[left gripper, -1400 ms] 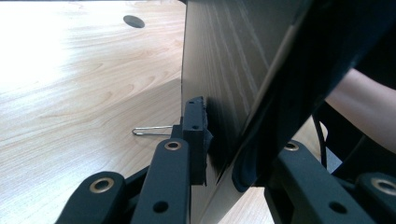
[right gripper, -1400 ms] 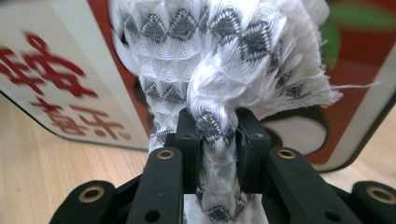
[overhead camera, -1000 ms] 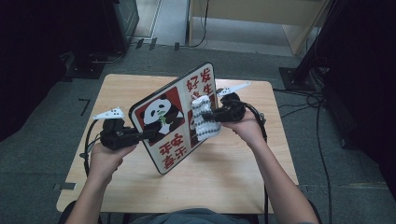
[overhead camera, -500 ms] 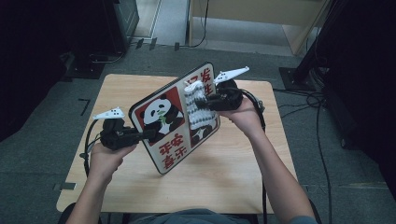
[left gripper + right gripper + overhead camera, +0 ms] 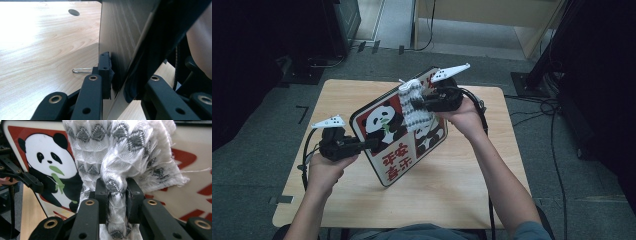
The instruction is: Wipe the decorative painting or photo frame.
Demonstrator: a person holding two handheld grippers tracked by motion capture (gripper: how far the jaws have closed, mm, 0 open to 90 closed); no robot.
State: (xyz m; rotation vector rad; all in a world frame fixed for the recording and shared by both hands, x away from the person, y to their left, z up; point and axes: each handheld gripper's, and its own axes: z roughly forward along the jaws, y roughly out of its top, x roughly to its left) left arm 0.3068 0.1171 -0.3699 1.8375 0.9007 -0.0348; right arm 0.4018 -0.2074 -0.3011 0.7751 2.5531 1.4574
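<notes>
A panda sign board point(image 5: 399, 132), red and white with two pandas and red characters on its face, stands tilted on one corner over the middle of the wooden table point(image 5: 452, 200), its upper edge toward the far side; against its upper face lies a white cloth point(image 5: 414, 107) with a grey zigzag weave, bunched and hanging down across the print between the two pandas; in the right gripper view the cloth point(image 5: 117, 157) spreads over the board point(image 5: 190, 182) beside the bamboo-eating panda, a frayed thread trailing off to the right. The right gripper point(image 5: 422, 102) comes in from the right with its jaws clenched on a twisted fold of that cloth, the fabric pinched tight between the black pads point(image 5: 133, 200); the person's right hand point(image 5: 467, 117) grips its body near the board's top corner. The left gripper point(image 5: 372, 144) meets the board's left edge, its jaws clamped on the panel; in the left gripper view the board's edge point(image 5: 120, 50) runs up between the jaws, one pad point(image 5: 104, 72) pressed flat on its side. The left hand point(image 5: 327, 165) holds that gripper low over the table's left part, a black cable point(image 5: 304, 155) looping beside it. Around the table spreads grey carpet point(image 5: 257, 165).
</notes>
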